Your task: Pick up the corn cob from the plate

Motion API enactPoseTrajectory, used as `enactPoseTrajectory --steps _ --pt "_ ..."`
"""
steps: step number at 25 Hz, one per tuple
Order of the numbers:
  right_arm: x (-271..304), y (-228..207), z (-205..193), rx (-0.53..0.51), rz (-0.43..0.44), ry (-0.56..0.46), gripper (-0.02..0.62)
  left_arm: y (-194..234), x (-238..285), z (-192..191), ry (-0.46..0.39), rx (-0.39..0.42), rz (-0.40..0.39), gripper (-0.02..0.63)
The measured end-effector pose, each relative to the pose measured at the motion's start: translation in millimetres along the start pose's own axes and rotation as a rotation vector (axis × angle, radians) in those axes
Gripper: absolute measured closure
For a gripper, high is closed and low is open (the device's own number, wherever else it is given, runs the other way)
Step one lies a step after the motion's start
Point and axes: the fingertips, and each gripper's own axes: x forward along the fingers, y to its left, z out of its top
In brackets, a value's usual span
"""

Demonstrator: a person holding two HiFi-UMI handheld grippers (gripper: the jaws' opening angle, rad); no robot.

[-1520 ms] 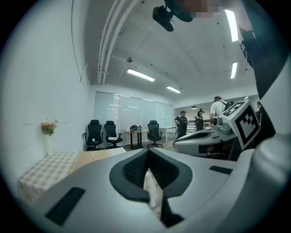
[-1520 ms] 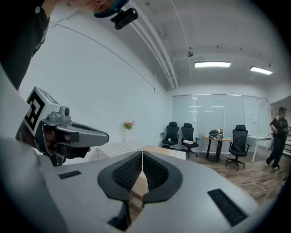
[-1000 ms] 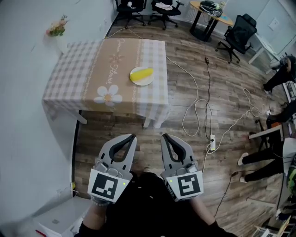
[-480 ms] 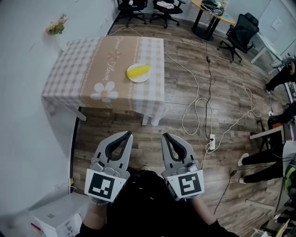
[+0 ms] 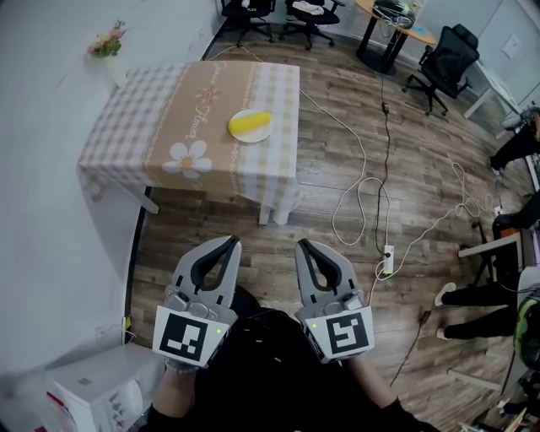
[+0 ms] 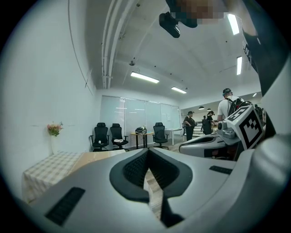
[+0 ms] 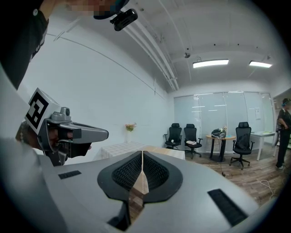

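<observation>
A yellow corn cob (image 5: 251,121) lies on a small pale plate (image 5: 245,133) near the right side of a cloth-covered table (image 5: 160,126) at the far left of the head view. My left gripper (image 5: 233,243) and right gripper (image 5: 301,245) are held side by side low in that view, well short of the table over the wooden floor. Both are shut with nothing between their jaws. The left gripper view shows its shut jaws (image 6: 148,151) with the table (image 6: 47,164) beyond at the left. In the right gripper view the shut jaws (image 7: 142,154) point toward the table (image 7: 119,147).
Cables and a power strip (image 5: 387,254) trail across the floor right of the table. Office chairs (image 5: 439,57) and a round desk (image 5: 396,21) stand at the back. A flower vase (image 5: 106,49) sits at the table's far corner. A white box (image 5: 93,386) is at my lower left. People stand at the right edge.
The table and plate have drifted slightly up and left in the head view. Both grippers stay shut and side by side.
</observation>
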Motion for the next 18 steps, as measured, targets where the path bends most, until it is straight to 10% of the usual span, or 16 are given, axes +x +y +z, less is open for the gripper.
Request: enactPoseTrajectory --steps 18 --pt "-2.9 -30.8 -10.4 0.018 -0.088 0.021 0.551 -5.0 33.8 3.0 -0.008 0.031 -0.058 0.594"
